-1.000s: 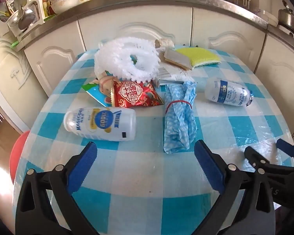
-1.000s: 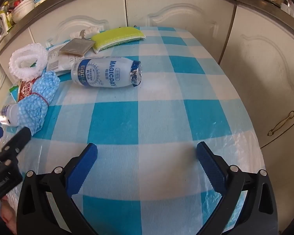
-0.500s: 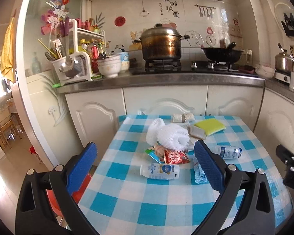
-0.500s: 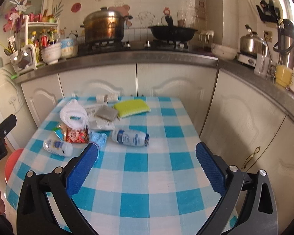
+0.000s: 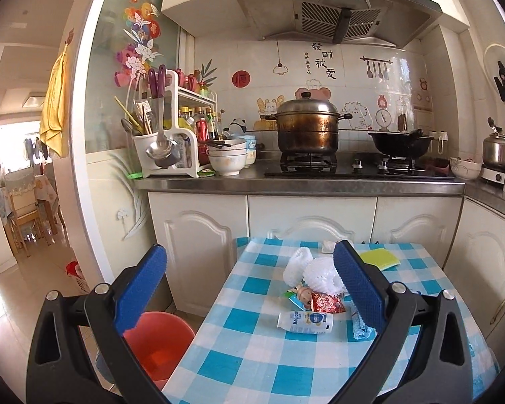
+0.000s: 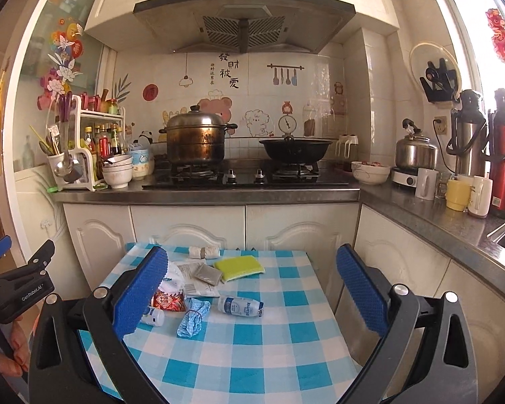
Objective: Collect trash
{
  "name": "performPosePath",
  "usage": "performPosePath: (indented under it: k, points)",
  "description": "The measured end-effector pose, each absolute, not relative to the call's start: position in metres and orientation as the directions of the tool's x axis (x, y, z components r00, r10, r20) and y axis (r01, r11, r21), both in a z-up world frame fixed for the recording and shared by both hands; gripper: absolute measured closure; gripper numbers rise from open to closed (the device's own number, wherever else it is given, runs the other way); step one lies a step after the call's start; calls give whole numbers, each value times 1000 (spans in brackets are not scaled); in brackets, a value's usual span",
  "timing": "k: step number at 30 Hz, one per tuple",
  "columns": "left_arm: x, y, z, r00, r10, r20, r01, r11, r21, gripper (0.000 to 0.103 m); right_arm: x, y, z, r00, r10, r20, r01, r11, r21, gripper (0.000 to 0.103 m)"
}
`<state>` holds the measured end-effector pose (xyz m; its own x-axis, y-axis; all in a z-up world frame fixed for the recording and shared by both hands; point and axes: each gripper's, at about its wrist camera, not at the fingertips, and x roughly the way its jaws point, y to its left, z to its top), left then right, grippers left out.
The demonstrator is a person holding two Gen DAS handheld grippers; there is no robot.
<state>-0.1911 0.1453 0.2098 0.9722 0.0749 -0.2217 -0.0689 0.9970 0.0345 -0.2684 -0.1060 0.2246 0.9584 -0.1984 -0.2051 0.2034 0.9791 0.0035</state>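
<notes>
My left claw (image 5: 249, 289) and right claw (image 6: 250, 289) both gape empty above the table (image 6: 252, 363); bottles (image 6: 240, 305), wrappers (image 5: 326, 303) lie there.

We see a kitchen with white cabinets (image 6: 185, 232) under a steel counter (image 6: 205, 196) across mid-frame; a range hood (image 6: 242, 23) hangs at top centre over a black hob (image 6: 245, 176); the tiled wall (image 6: 252, 77) behind carries cartoon stickers; in the left view a doorway (image 5: 23, 155) at far left opens onto a bright room with a wooden chair (image 5: 23, 208) and pale floor (image 5: 33, 269); a yellow cloth (image 5: 54, 107) hangs by it; daylight enters from a window (image 6: 501, 27) at upper right of the right view.
</notes>
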Motion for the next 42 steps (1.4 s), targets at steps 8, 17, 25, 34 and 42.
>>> performPosePath:
  k: [8, 17, 25, 34, 42]
  points:
    - [-203, 153, 220, 979, 75, -192, -69, 997, 34, 3, -287, -98, 235, 972, -179, -151, 181, 983, 1, 4]
    - [-215, 154, 224, 983, 76, -170, -71, 997, 33, 3, -294, -95, 241, 976, -167, -141, 166, 986, -14, 4]
    - [-216, 152, 223, 982, 66, -175, -63, 998, 25, 3, -292, -95, 239, 973, -167, -157, 167, 986, -13, 4]
    - [-213, 153, 216, 978, 68, -196, -64, 998, 25, 3, -284, -96, 229, 968, -165, -189, 164, 986, -19, 4]
    - [-209, 152, 209, 975, 46, -218, -44, 999, 16, 3, -265, -101, 210, 948, -210, -241, 207, 978, -35, 4]
